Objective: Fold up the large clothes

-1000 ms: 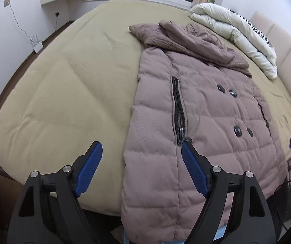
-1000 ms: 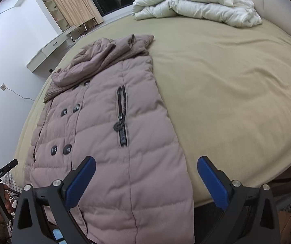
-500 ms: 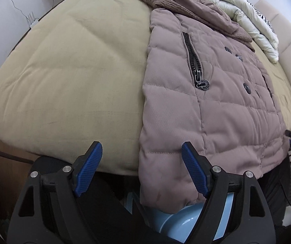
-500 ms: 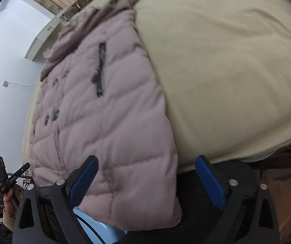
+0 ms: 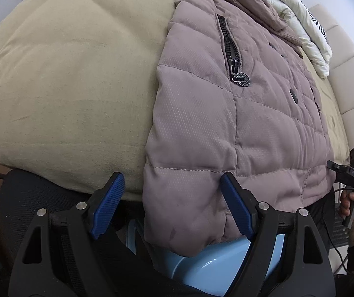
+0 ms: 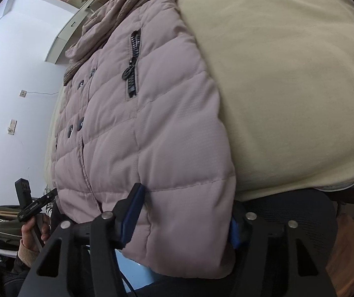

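A mauve quilted puffer coat point(image 5: 239, 113) lies flat on the beige bed point(image 5: 65, 74), its hem hanging over the near edge; it also shows in the right wrist view point(image 6: 147, 133). My left gripper point(image 5: 172, 210) is open, its blue pads either side of the hem's left corner without pinching it. My right gripper point(image 6: 182, 217) is open with the hem's right corner between its jaws; the left pad point(image 6: 132, 212) touches the fabric, and the right pad is mostly hidden behind the coat.
A white duvet point(image 5: 298, 22) lies at the bed's far end by the padded headboard point(image 5: 345, 69). A light blue tub point(image 5: 214, 264) sits below the hem. The other hand-held gripper point(image 5: 350, 173) shows at the right, and at the left in the right wrist view point(image 6: 31, 205).
Both grippers dropped down and moved in to the coat's hanging hem. The right gripper now has the hem corner between its jaws.
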Motion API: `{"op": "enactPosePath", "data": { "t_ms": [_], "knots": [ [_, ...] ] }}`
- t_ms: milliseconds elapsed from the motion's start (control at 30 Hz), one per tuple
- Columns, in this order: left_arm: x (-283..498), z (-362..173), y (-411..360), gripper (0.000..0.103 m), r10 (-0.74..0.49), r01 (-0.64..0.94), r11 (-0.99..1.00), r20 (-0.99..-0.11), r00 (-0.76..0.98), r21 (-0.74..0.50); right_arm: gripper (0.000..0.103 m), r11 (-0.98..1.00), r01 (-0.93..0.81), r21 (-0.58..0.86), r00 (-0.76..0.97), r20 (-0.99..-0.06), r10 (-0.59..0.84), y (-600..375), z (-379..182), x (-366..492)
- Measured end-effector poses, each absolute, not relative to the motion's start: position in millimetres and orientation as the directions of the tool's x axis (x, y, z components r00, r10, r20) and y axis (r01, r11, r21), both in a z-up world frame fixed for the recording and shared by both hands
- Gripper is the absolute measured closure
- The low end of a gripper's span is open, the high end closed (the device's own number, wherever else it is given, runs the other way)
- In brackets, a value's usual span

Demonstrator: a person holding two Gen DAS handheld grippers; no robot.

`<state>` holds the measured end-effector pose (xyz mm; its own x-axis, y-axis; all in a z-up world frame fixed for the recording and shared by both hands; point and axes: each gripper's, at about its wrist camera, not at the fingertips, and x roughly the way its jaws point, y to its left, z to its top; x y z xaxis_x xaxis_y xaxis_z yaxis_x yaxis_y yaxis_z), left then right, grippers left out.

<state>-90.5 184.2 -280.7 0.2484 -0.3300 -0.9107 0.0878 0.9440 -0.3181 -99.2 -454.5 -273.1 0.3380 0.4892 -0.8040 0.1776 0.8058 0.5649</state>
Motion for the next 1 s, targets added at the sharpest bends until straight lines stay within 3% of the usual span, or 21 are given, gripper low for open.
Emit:
{"op": "enactPosePath", "data": {
  "t_ms": [367, 400, 533, 667, 733, 1000],
  "knots": [
    [-88.2, -292.5, 183.0, 0.024, -0.366, 0.078, 0.931, -0.911, 0.19, -0.358, 0.042, 0.82, 0.118, 0.56, 0.253, -0.815, 0.521, -434.4, -276.7, -89.4],
    [-88.5, -292.2, 179.9, 0.027, -0.361, 0.094, 0.933, -0.913, 0.19, -0.349, 0.045, 0.82, 0.115, 0.561, 0.251, -0.815, 0.522, -432.2, -276.4, -89.2],
    [-88.7, -295.3, 170.9, 0.061, -0.401, 0.11, 0.915, -0.903, 0.154, -0.387, 0.063, 0.799, 0.131, 0.587, 0.271, -0.797, 0.54, -435.0, -277.1, -92.2],
    [-87.5, -294.7, 159.4, 0.078, -0.385, 0.13, 0.92, -0.913, 0.135, -0.369, 0.076, 0.786, 0.127, 0.605, 0.286, -0.781, 0.555, -437.8, -273.5, -96.0],
    [-87.4, -291.6, 155.5, 0.092, -0.391, 0.143, 0.917, -0.911, 0.136, -0.372, 0.085, 0.783, 0.121, 0.61, 0.299, -0.775, 0.557, -437.4, -269.3, -96.7],
    [-86.6, -249.4, 157.8, 0.099, -0.464, 0.14, 0.885, -0.868, 0.176, -0.445, 0.092, 0.723, 0.072, 0.687, 0.428, -0.676, 0.599, -439.5, -230.5, -99.5]
  ]
}}
